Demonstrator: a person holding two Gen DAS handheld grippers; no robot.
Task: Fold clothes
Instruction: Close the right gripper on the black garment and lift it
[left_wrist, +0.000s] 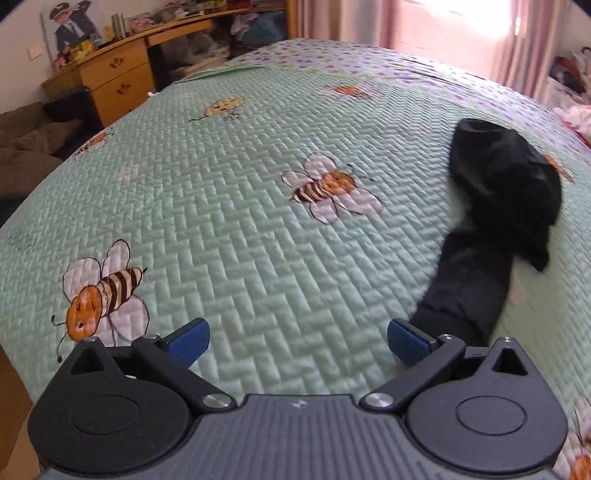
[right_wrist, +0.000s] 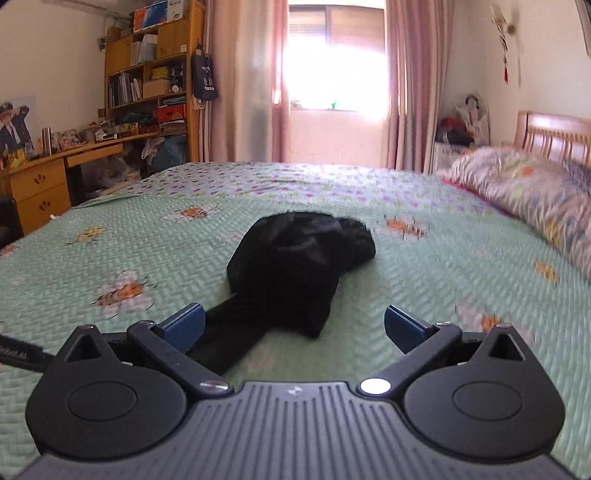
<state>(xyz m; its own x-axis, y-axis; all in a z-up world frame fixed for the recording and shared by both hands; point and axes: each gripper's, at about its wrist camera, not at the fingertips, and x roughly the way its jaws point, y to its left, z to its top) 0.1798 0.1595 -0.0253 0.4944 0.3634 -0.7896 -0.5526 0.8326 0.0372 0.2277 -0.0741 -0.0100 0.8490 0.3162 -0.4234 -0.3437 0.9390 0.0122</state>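
Observation:
A crumpled black garment (left_wrist: 495, 206) lies on the green bee-print quilt (left_wrist: 236, 229), at the right of the left wrist view, one long strip trailing toward the camera. My left gripper (left_wrist: 298, 341) is open above bare quilt, to the left of that strip, its blue fingertips (left_wrist: 190, 341) holding nothing. In the right wrist view the same black garment (right_wrist: 295, 258) is bunched in a heap straight ahead. My right gripper (right_wrist: 293, 328) is open just short of the heap. The trailing strip runs under its left finger (right_wrist: 184, 326), not pinched.
The green quilt (right_wrist: 424, 280) covers a wide bed. Pillows (right_wrist: 528, 192) and a wooden headboard (right_wrist: 554, 134) lie to the right. A wooden desk with drawers (right_wrist: 40, 188) and shelves (right_wrist: 155, 77) stand at the left. Pink curtains (right_wrist: 243, 81) frame a bright window.

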